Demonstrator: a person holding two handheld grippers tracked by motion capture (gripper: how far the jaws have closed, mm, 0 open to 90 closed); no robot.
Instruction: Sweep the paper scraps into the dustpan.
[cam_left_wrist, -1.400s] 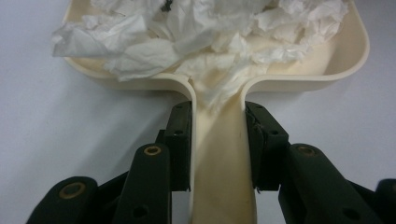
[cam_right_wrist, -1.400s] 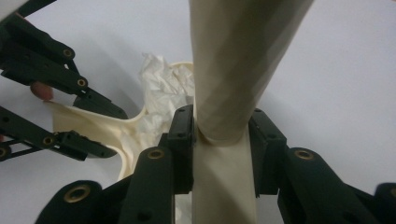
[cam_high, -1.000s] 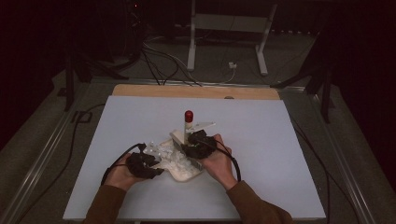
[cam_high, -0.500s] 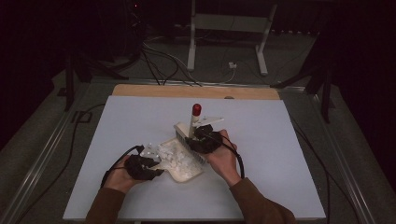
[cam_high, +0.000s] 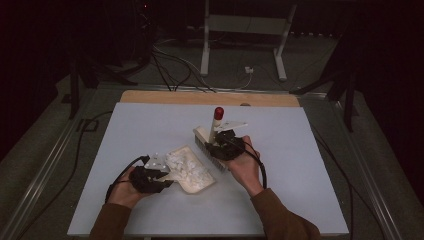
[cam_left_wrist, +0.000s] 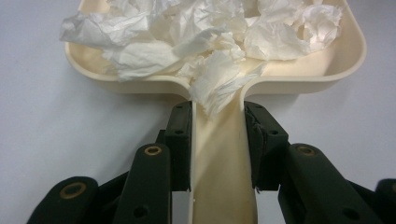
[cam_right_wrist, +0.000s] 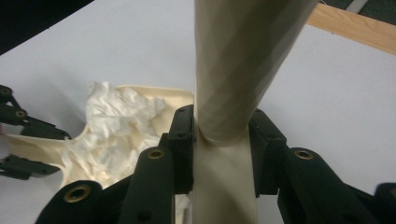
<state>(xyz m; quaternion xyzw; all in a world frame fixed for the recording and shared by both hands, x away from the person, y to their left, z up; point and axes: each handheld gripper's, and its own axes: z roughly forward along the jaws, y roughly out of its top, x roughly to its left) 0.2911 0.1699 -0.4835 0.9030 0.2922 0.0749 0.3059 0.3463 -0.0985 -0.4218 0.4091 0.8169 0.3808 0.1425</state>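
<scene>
- The white table (cam_high: 310, 165) carries everything; its wooden far edge (cam_high: 210, 98) backs onto a dark room with metal stand legs (cam_high: 205, 50) and cables on the floor.
- Landmark: the cream dustpan (cam_high: 192, 172), lying flat near the table's middle and heaped with crumpled white paper (cam_left_wrist: 205, 42). Its handle (cam_left_wrist: 219, 163) runs back toward the person's left.
- The brush (cam_high: 210, 147) lies just beyond the dustpan's open mouth, on its right and far side, close to the rim. Its bristle head runs roughly along that mouth, and its red-tipped handle (cam_high: 218, 113) rises away from the pan.
- The left gripper (cam_left_wrist: 217, 144) is clamped tight on the dustpan's handle.
- The right gripper (cam_right_wrist: 219, 154) is clamped tight on the brush's handle, and is the nearer one to the pan's mouth.
</scene>
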